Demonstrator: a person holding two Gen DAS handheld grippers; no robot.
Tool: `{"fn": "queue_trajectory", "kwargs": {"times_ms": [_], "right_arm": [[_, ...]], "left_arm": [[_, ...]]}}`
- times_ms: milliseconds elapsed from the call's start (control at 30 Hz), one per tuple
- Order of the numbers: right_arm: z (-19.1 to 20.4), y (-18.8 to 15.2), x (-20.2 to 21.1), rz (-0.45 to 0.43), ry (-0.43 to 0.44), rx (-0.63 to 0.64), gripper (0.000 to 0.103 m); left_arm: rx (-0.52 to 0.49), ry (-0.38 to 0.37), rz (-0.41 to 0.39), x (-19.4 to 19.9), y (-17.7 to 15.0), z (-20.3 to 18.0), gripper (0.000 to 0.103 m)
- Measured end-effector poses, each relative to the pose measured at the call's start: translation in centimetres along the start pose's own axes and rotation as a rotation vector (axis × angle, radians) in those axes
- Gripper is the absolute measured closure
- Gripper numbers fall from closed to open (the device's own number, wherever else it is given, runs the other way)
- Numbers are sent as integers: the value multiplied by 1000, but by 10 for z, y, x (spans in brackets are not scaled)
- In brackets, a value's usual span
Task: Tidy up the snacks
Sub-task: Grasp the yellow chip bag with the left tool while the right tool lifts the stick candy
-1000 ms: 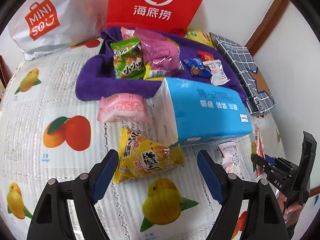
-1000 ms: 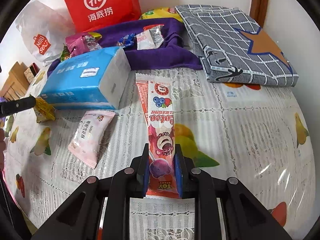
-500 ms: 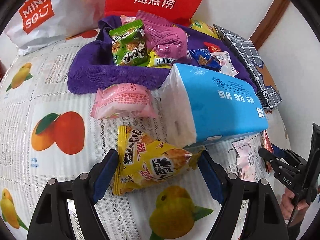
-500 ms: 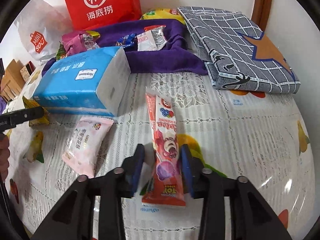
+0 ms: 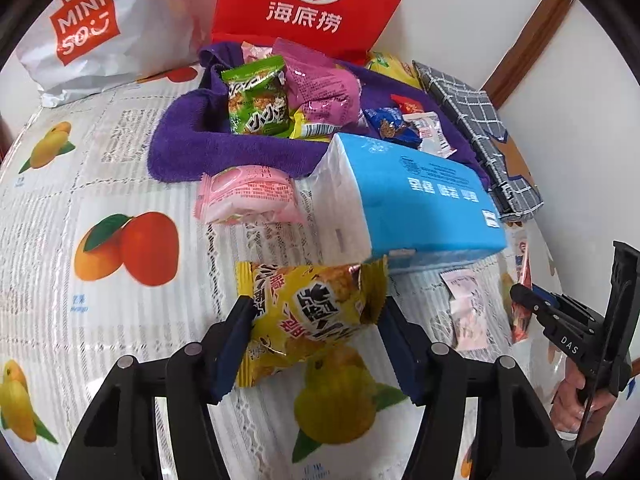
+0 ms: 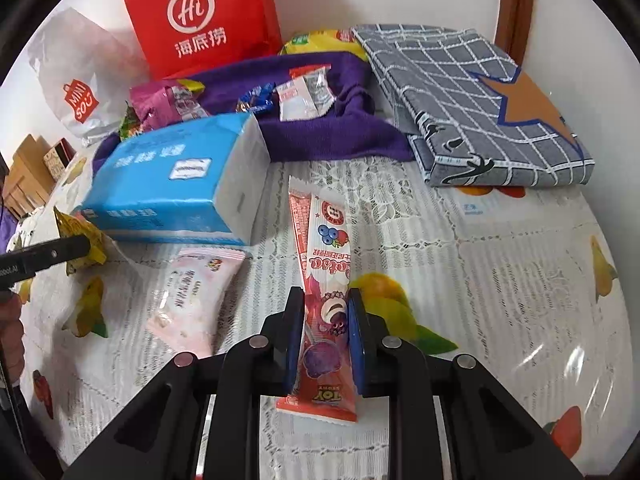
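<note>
A yellow snack bag (image 5: pixel 312 316) lies on the fruit-print tablecloth (image 5: pixel 120 300), in front of the blue tissue pack (image 5: pixel 420 200). My left gripper (image 5: pixel 314 308) is closing around it, and both pads touch its ends. In the right wrist view a long red-and-pink candy packet (image 6: pixel 326 248) lies lengthwise, with my right gripper (image 6: pixel 324 312) shut on its lower part. A purple towel (image 5: pixel 180 148) at the back holds a green bag (image 5: pixel 258 100), a magenta bag (image 5: pixel 320 92) and small sweets.
A pink packet (image 5: pixel 244 196) lies by the towel's front edge, and a pale pink packet (image 6: pixel 196 300) lies left of the candy packet. A red bag (image 5: pixel 312 0) and a white shopping bag (image 5: pixel 88 32) stand behind. A folded grey checked cloth (image 6: pixel 480 100) lies at the back right.
My left gripper came closer to the yellow bag and its jaws narrowed onto it. My right gripper opened briefly and has shut again on the candy packet.
</note>
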State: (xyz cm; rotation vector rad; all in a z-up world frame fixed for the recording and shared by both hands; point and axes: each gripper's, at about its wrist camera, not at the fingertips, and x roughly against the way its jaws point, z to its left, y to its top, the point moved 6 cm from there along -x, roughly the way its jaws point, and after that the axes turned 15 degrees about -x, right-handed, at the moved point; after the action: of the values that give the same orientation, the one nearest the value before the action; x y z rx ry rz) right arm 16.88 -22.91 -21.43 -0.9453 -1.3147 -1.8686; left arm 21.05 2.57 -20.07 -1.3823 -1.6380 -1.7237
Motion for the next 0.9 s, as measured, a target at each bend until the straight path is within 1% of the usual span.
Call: {"fn": "queue_trajectory", "kwargs": {"times_ms": [133, 467, 900], "right_arm": [[5, 0, 15, -28, 1, 17, 82], [29, 3, 49, -76, 45, 50, 82], [56, 19, 92, -139, 99, 58, 82]], "left_arm": [[-1, 11, -20, 16, -4, -4, 43], [-5, 24, -80, 54, -1, -20, 43], [-35, 24, -146, 90, 23, -42, 43]]}}
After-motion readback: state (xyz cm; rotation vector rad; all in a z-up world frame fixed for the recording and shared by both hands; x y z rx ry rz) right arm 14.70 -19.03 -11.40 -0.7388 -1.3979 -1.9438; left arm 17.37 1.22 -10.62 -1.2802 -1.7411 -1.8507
